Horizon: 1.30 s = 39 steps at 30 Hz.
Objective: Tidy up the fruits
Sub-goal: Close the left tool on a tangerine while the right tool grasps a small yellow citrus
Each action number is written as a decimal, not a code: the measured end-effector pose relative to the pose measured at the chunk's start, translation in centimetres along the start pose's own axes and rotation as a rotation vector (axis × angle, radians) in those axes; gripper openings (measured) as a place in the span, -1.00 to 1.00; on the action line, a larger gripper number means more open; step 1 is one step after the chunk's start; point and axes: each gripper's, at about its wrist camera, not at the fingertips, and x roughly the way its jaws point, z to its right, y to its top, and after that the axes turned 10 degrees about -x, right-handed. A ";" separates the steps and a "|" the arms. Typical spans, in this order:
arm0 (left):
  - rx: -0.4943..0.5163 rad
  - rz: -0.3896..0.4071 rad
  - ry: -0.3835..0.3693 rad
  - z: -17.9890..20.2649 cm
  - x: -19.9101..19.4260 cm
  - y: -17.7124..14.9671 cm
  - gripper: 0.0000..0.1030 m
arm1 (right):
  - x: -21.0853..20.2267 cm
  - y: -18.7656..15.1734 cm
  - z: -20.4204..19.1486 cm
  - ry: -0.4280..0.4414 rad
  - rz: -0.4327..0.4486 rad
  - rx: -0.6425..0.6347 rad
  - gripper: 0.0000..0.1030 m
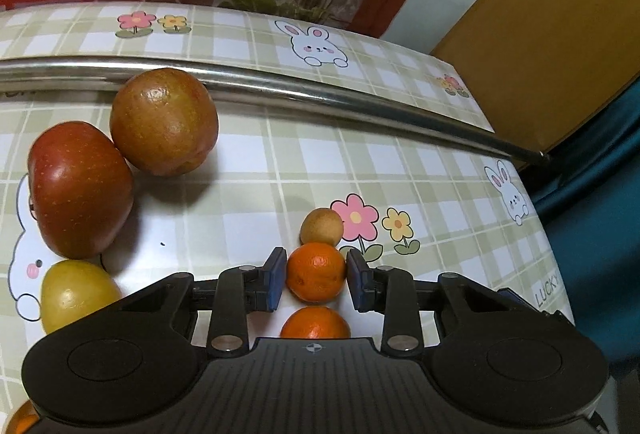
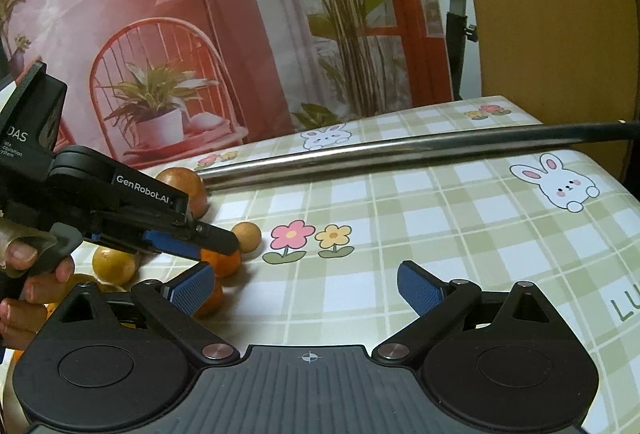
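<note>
Two small fruits crowded the tangerine [image 1: 316, 272] you had between the pads of your left tool [image 1: 316, 280]: a tan round fruit [image 1: 322, 226] touching its far side and a second tangerine [image 1: 315, 323] just behind it, nearer the tool body. The pads [image 1: 275, 280] sat at the tangerine's flanks, touching or a hair off, so I judged the pinch barely made, if made at all; from the pictures I could not tell whether it had bitten. If you had lifted then, the smooth rind could have slipped out and rolled. A sideways drag would likely have knocked the tan fruit toward the flower print [image 1: 356, 218] and on toward the worktop's [image 1: 440, 170] right edge, which lay near. Squeezing hard risked bruising the soft fruit. Your right tool [image 2: 306, 288] hung spread wide and empty over bare checked cloth, with its left pad [image 2: 192, 290] close by the same row of tangerines, so a careless sweep there could have scattered them. Two apples [image 1: 80, 190] and a yellow fruit [image 1: 74, 294] rested toward the worktop's left edge, the farther apple [image 1: 164, 122] against the metal bar [image 1: 360, 106].
</note>
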 end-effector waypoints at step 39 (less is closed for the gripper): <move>-0.035 0.373 -0.018 -13.0 -20.5 -10.8 -0.34 | 12.8 7.1 -16.6 0.320 -0.407 -0.126 -0.07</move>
